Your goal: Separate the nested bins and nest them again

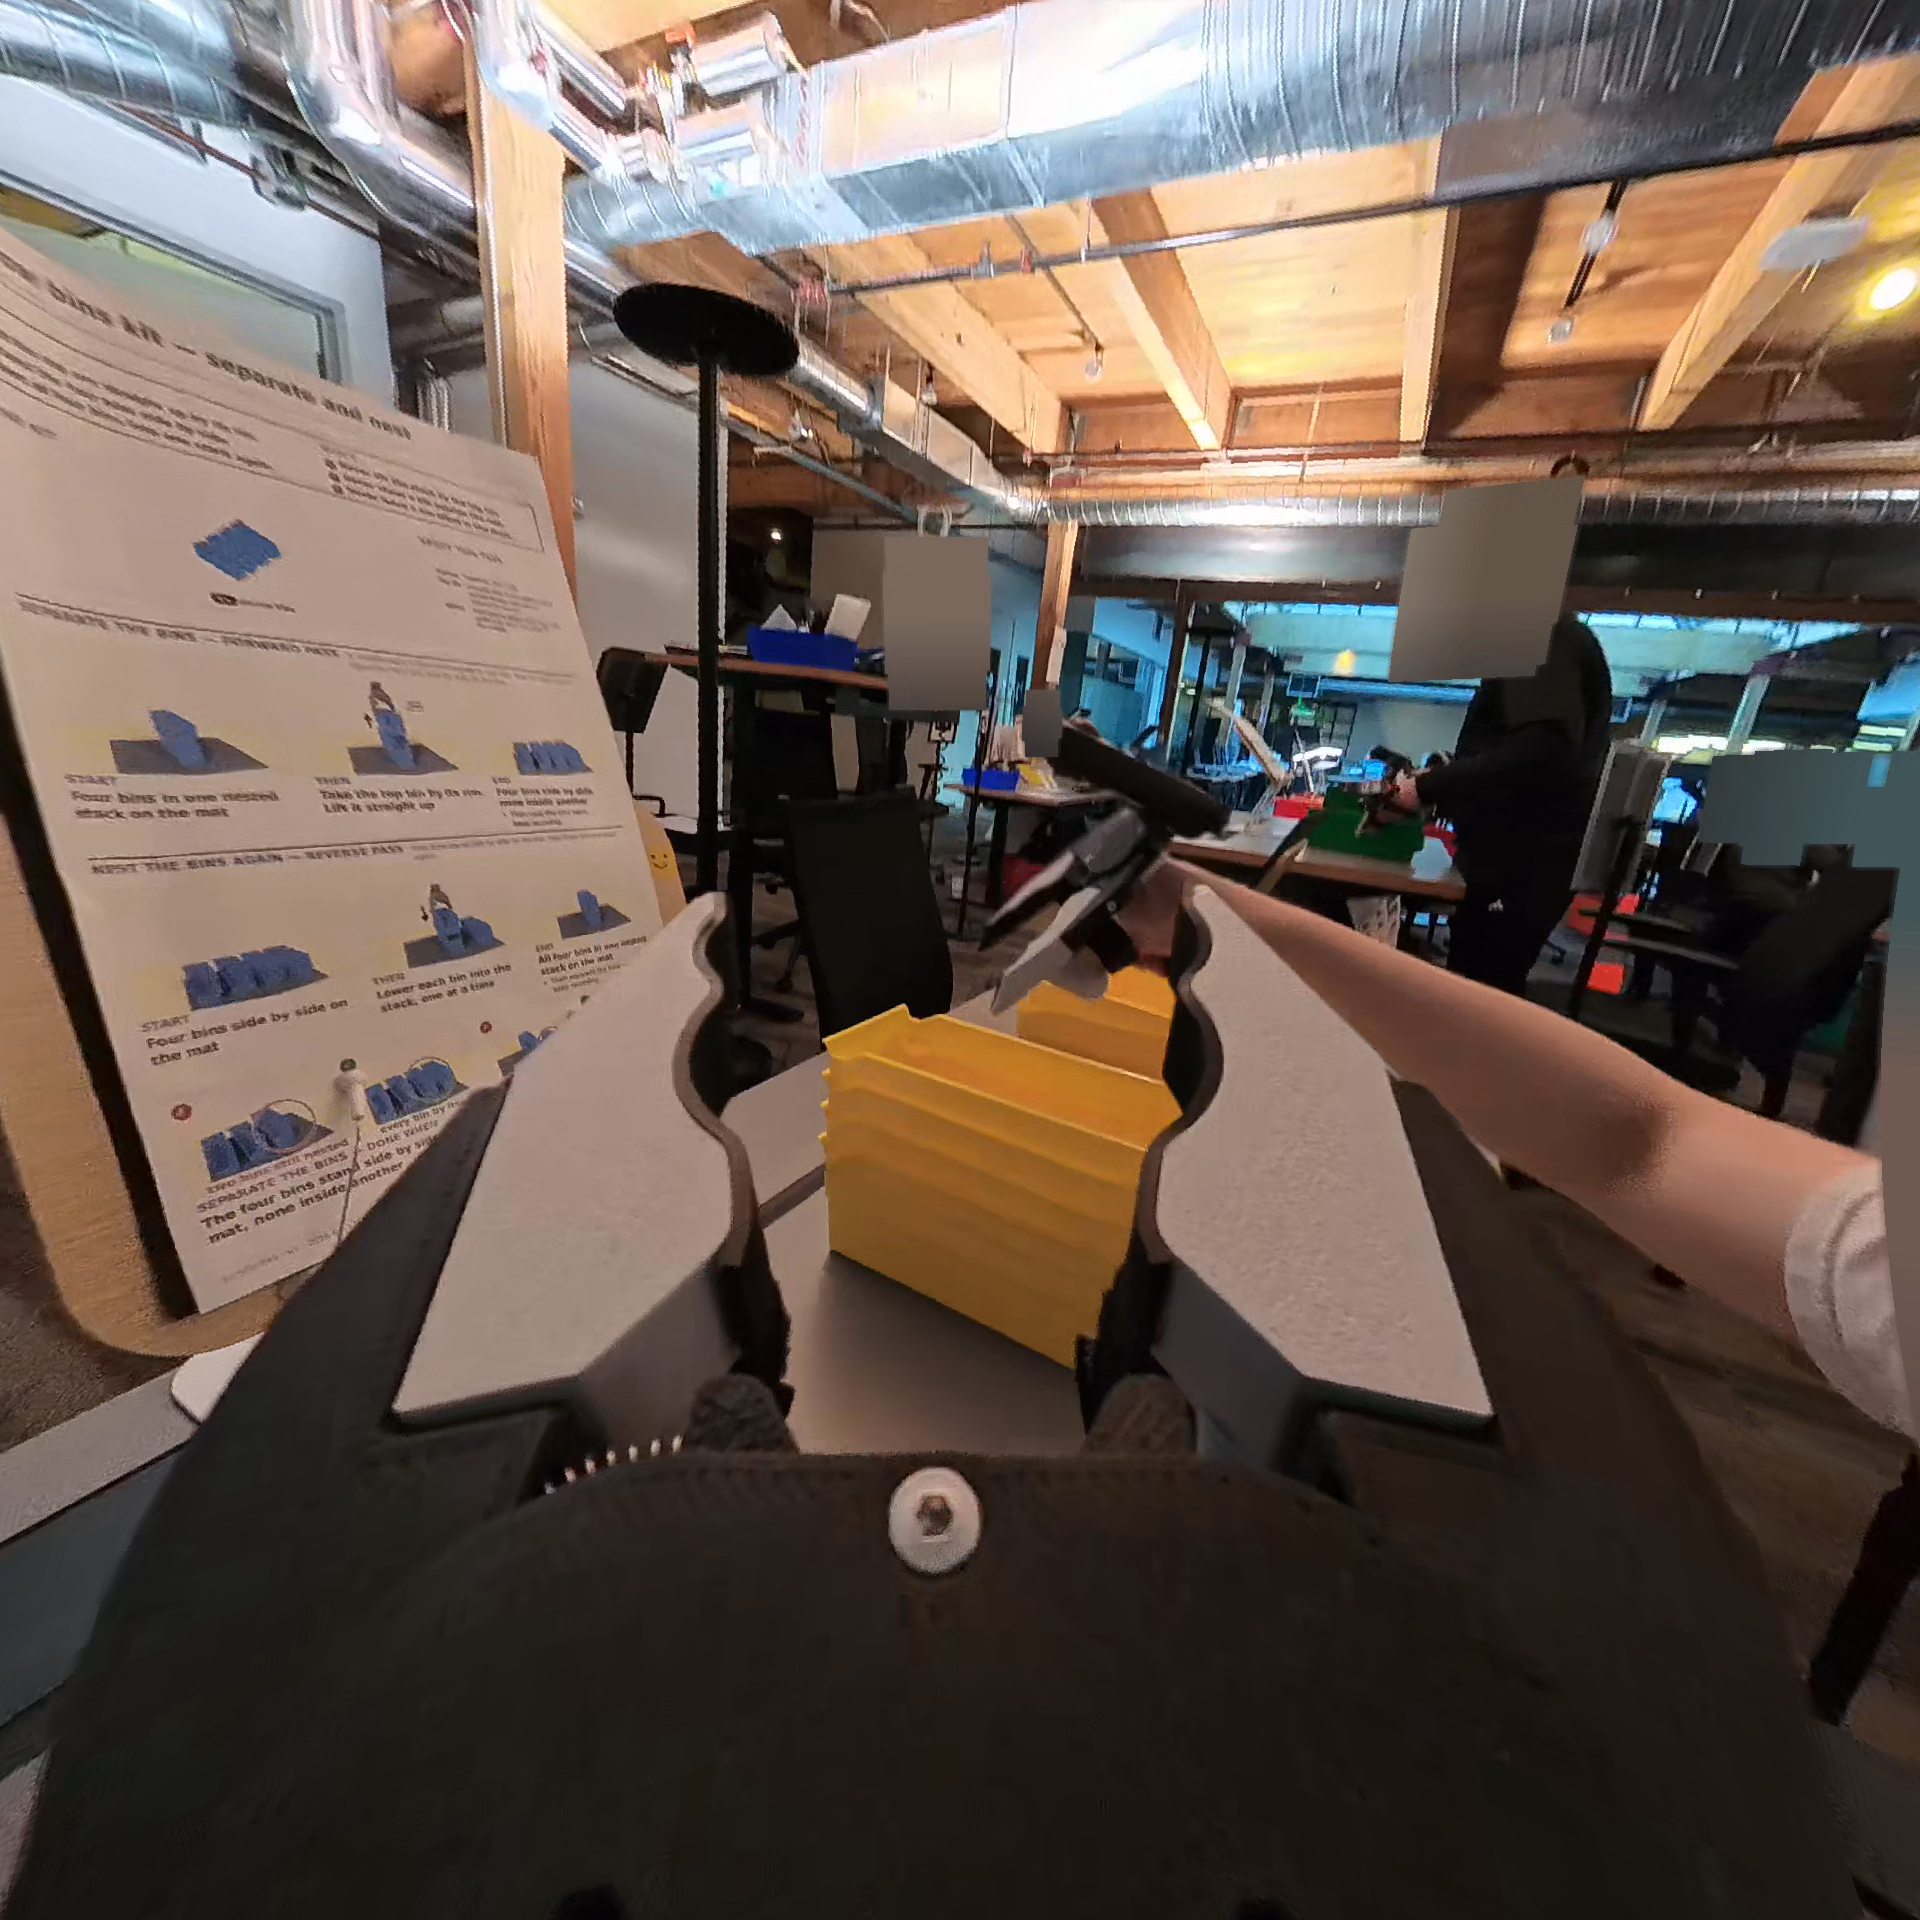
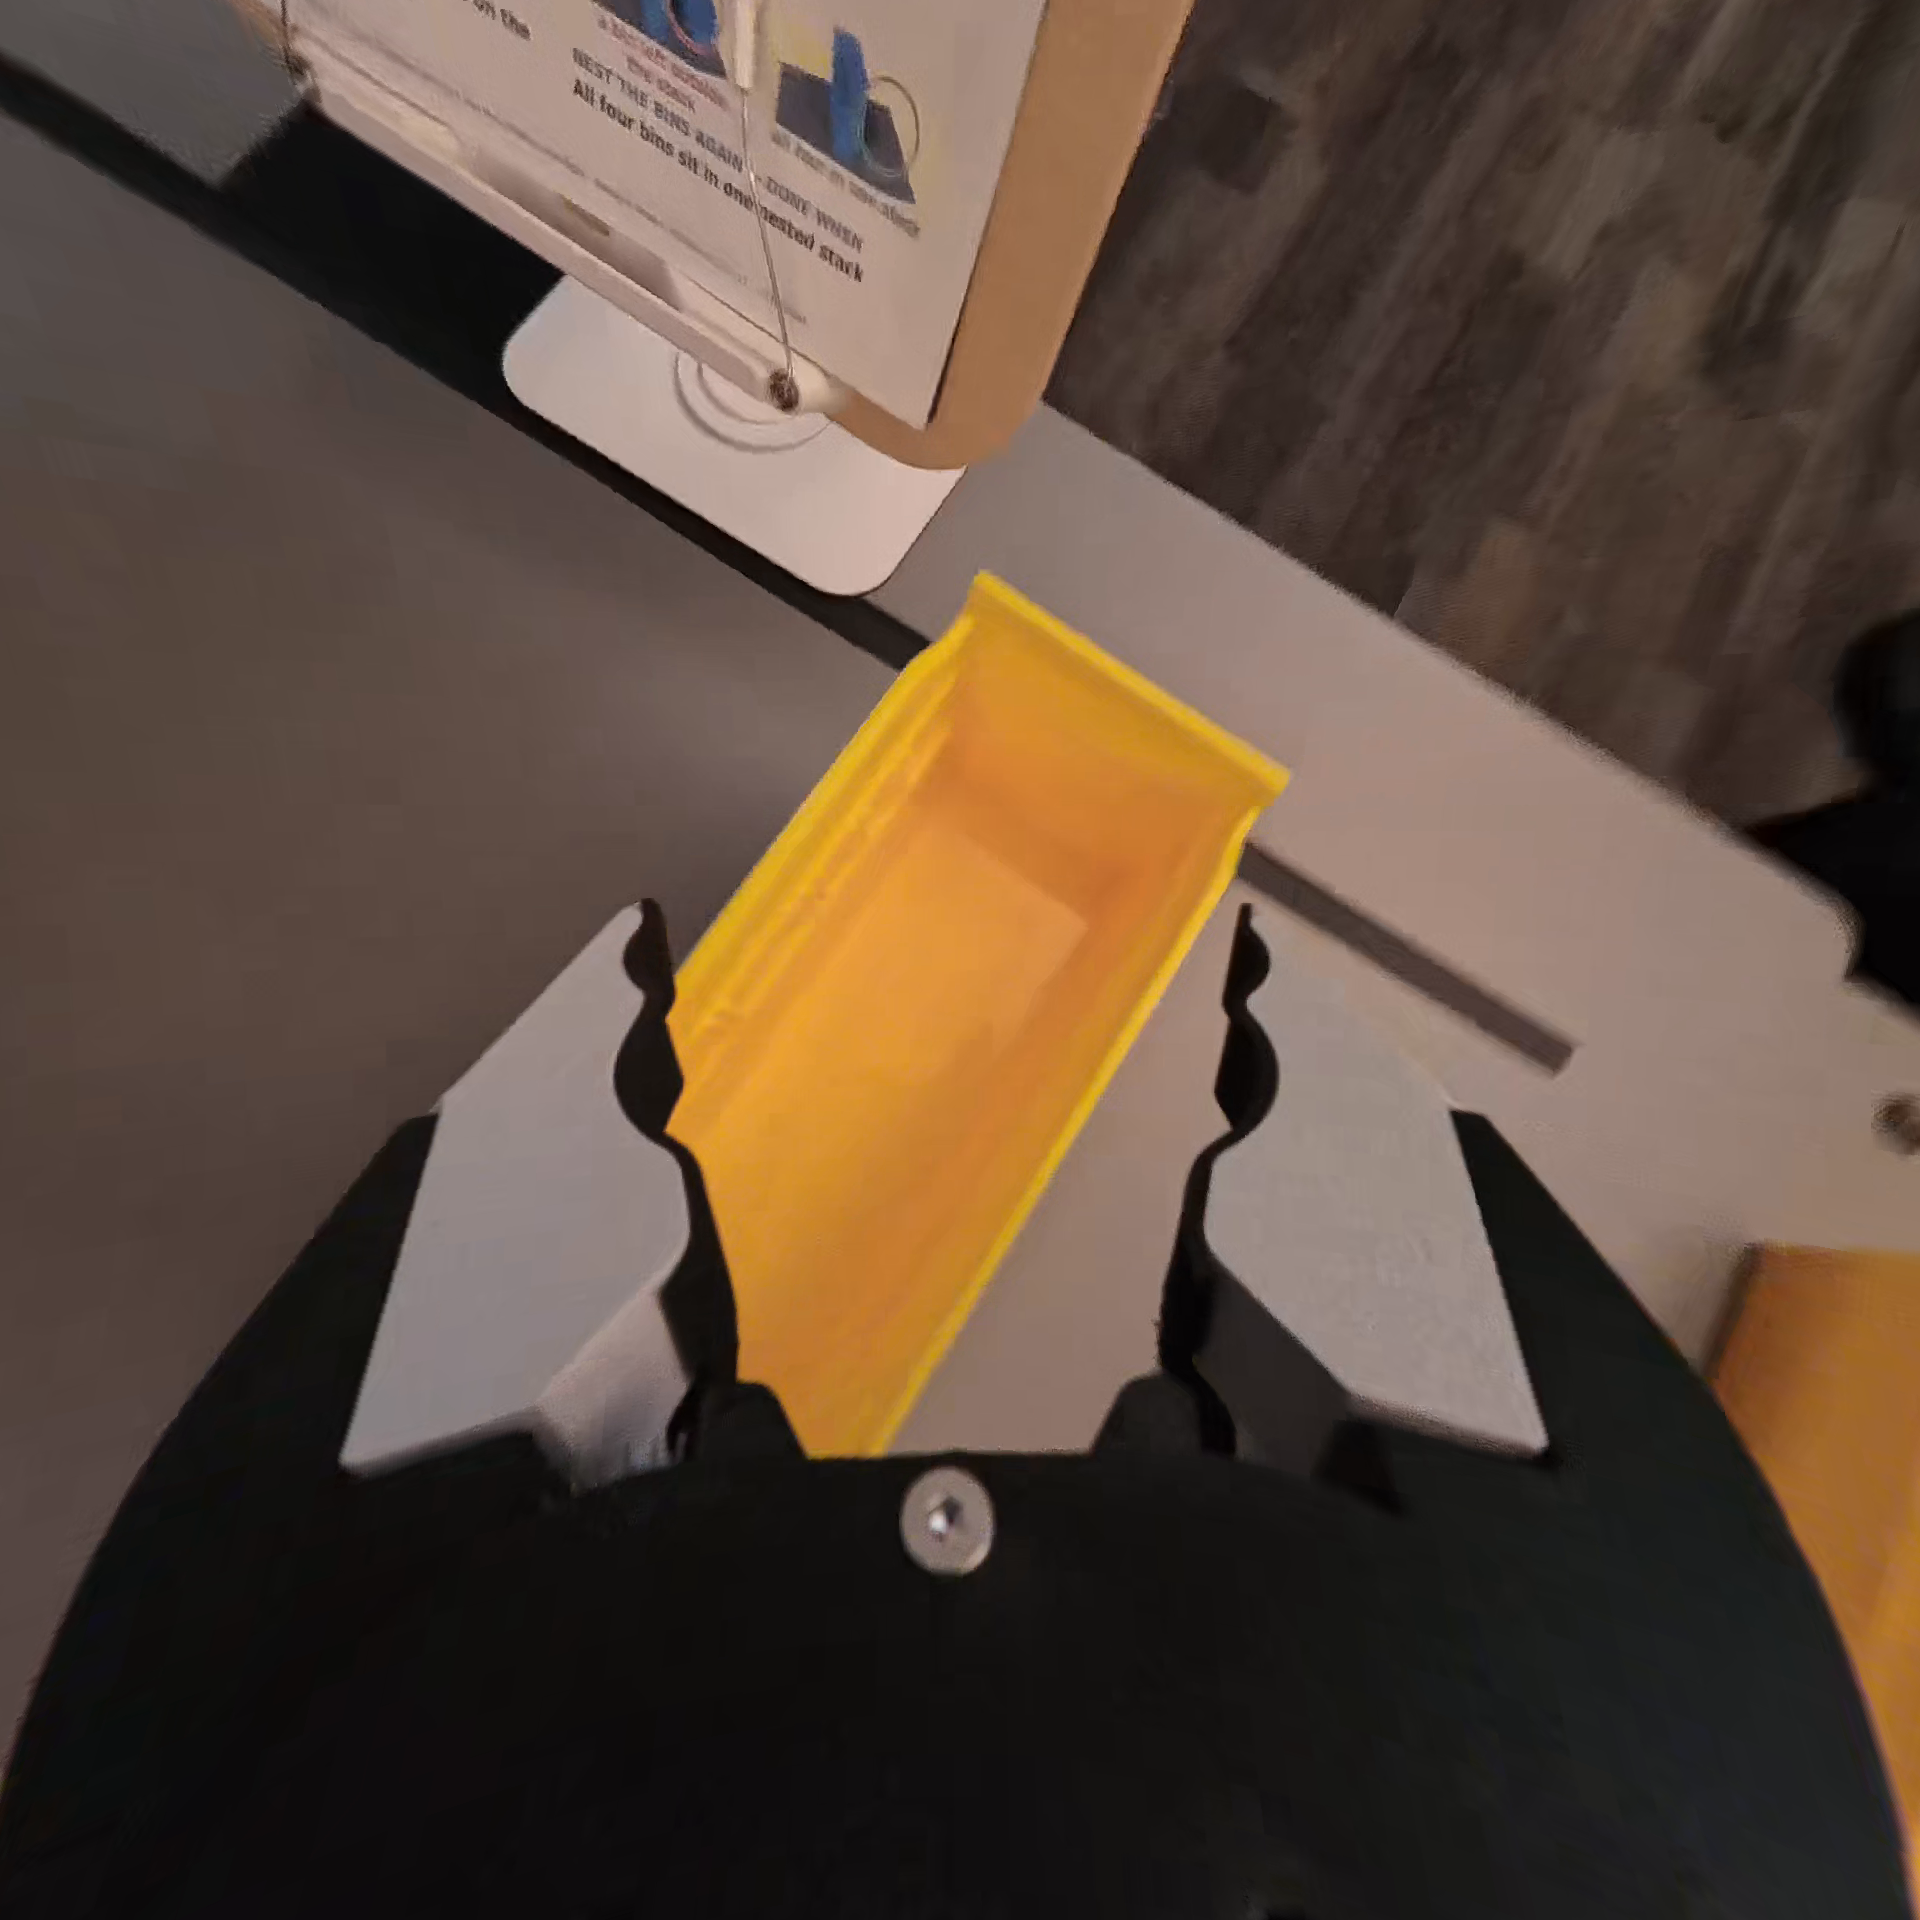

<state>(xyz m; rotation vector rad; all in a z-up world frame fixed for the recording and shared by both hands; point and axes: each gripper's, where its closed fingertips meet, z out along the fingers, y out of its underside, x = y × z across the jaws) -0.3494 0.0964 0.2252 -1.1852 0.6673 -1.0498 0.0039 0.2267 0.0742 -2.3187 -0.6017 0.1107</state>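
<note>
A stack of nested yellow bins [image 1: 987,1164] stands on the grey table [image 1: 883,1361] between the fingers of my left gripper [image 1: 951,914]. Its jaws are wide open. The left finger [image 1: 623,1091] stands clear of the stack and nothing is gripped. A single yellow bin [image 1: 1091,1023] sits farther back, with my right gripper [image 1: 1039,956] just above it. In the right wrist view I look down into that yellow bin [image 2: 966,987]. It rests on the table between the wide-open fingers of my right gripper [image 2: 945,914]. The right finger [image 2: 1351,1143] is clear of the bin's wall.
An instruction sheet on a stand [image 1: 291,831] rises at the left, and its white base [image 2: 727,488] lies just beyond the bin. Another yellow bin edge [image 2: 1818,1507] shows at lower right. A person's forearm [image 1: 1507,1060] reaches in from the right. The table edge and floor [image 2: 1507,364] lie beyond.
</note>
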